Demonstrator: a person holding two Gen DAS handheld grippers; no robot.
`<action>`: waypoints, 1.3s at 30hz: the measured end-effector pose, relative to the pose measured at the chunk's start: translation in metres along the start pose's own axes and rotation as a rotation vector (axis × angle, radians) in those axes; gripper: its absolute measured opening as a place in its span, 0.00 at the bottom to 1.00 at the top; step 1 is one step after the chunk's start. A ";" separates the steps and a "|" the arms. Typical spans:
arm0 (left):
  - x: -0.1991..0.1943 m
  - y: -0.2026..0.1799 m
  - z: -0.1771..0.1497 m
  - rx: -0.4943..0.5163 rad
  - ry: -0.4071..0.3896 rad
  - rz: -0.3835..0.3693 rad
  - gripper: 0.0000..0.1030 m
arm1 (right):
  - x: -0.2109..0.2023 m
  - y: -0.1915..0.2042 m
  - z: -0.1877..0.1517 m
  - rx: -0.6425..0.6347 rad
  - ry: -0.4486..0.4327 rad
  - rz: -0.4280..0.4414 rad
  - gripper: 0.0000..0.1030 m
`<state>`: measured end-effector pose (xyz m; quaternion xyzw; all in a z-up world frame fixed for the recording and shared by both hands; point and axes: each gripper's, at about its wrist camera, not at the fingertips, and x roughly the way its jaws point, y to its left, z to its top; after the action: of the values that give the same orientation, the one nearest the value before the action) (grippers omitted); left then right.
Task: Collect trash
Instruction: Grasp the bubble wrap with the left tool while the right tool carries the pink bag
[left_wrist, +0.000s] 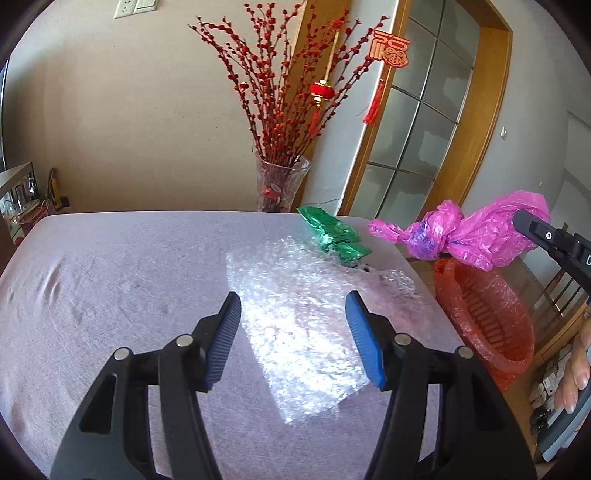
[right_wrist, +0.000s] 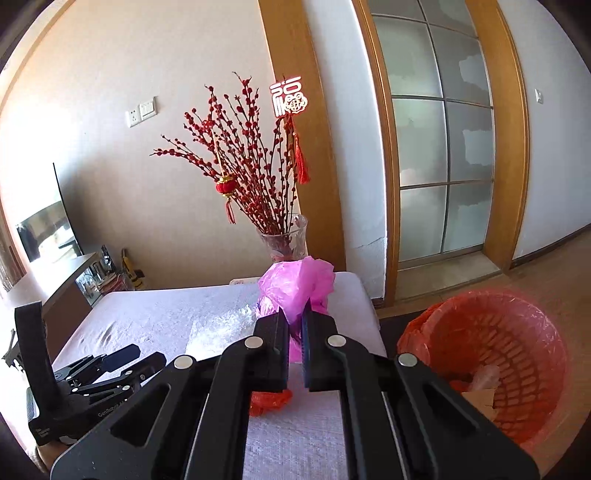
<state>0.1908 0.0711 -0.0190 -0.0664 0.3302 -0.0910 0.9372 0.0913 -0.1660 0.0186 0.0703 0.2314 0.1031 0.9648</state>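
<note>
Right gripper (right_wrist: 295, 350) clamped tight on knotted pink plastic bag (left_wrist: 476, 236), bag lifted clear of table with pale lilac cloth (left_wrist: 110, 295), hanging near red-lined slatted plastic waste basket (right_wrist: 517, 369) (some scraps already inside). Left gripper (left_wrist: 293, 332) half-spread, empty, above clear bubble-wrap sheet (left_wrist: 306, 332). Crumpled green foil wrapper (left_wrist: 332, 232) at cloth's far edge.

Both black tongs (left_wrist: 293, 306) (right_wrist: 295, 325) have silver pivot rivets and ribbed blue pads (left_wrist: 360, 332).
</note>
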 end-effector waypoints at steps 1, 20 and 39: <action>0.003 -0.006 0.002 0.008 0.006 -0.007 0.57 | -0.002 -0.003 0.000 0.004 -0.003 -0.005 0.05; 0.051 -0.037 -0.023 0.062 0.171 0.019 0.14 | -0.029 -0.056 -0.031 0.109 0.016 -0.066 0.05; -0.012 -0.018 0.012 0.055 0.038 -0.033 0.05 | -0.055 -0.072 -0.034 0.141 -0.029 -0.091 0.05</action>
<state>0.1872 0.0565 0.0007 -0.0446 0.3443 -0.1168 0.9305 0.0400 -0.2455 -0.0012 0.1290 0.2273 0.0414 0.9644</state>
